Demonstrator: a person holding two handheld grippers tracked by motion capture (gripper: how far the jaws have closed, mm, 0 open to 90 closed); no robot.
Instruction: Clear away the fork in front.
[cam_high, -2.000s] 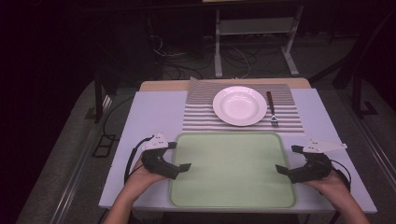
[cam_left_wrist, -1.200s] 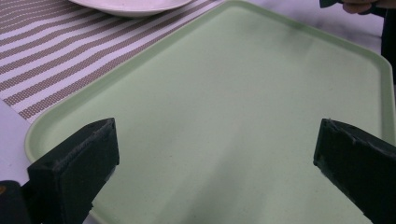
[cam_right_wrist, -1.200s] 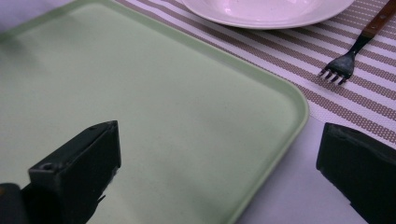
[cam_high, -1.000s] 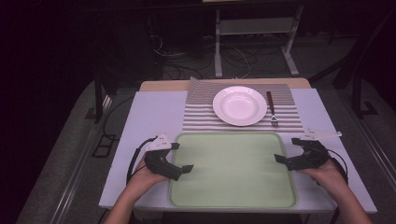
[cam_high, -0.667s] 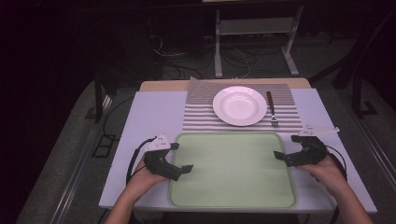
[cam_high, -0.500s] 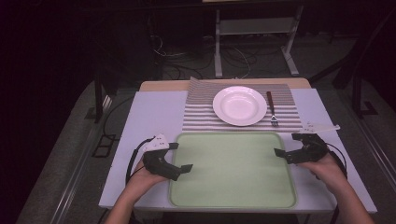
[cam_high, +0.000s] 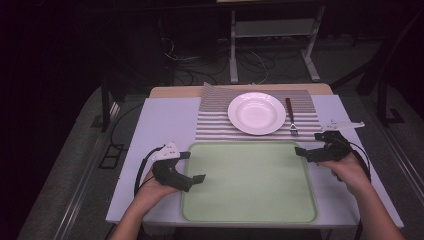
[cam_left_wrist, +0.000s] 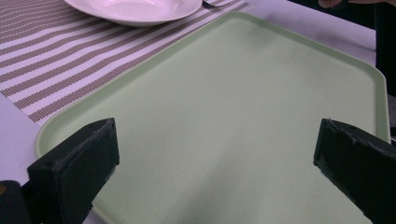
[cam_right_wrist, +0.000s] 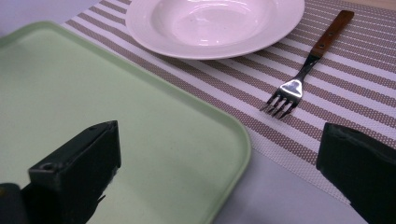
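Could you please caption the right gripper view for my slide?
Open right gripper above green tray corner, facing plate and fork.

The high view looks forward and down from the near edge of the white rectangular tabletop (cam_high: 165, 120), taking in all of it. The left gripper view sits low and close over the pale green plastic tray (cam_left_wrist: 243, 116), facing its far right corner. The right gripper view, equally low, faces the round white plate (cam_right_wrist: 212, 23); both share tray and plate.
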